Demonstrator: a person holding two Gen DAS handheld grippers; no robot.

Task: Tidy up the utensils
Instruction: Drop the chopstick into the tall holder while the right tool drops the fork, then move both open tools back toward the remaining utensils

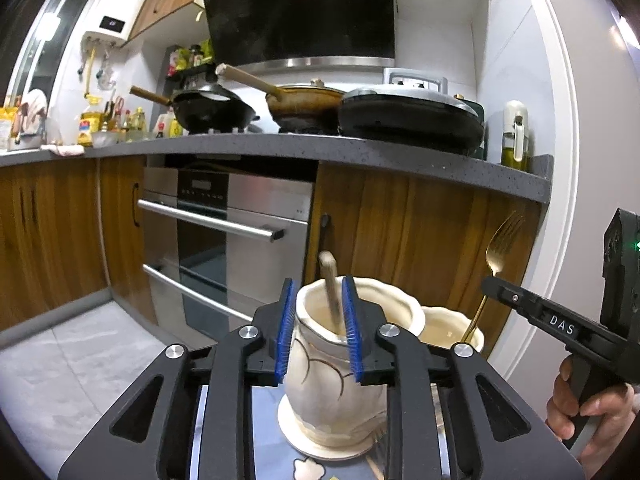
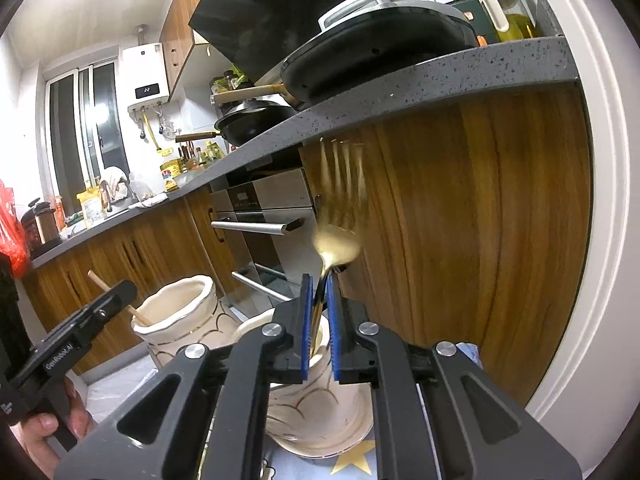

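While two cream ceramic holders stand side by side below a kitchen counter (image 1: pixel 440 164), the left gripper (image 1: pixel 318 324) hovers at the rim of the nearer holder (image 1: pixel 332 392), its blue pads parted, a wooden-handled utensil (image 1: pixel 332 292) standing loose between them, inside the pot. The right gripper (image 2: pixel 319 328) is set narrowly about the stem of a gold fork (image 2: pixel 340 216), tines up and blurred above its fingertips, the handle dipping into the second holder (image 2: pixel 320 412) just beneath; whether the pads press the stem cannot be told. A hand (image 1: pixel 592 420) holds the right gripper's grip.
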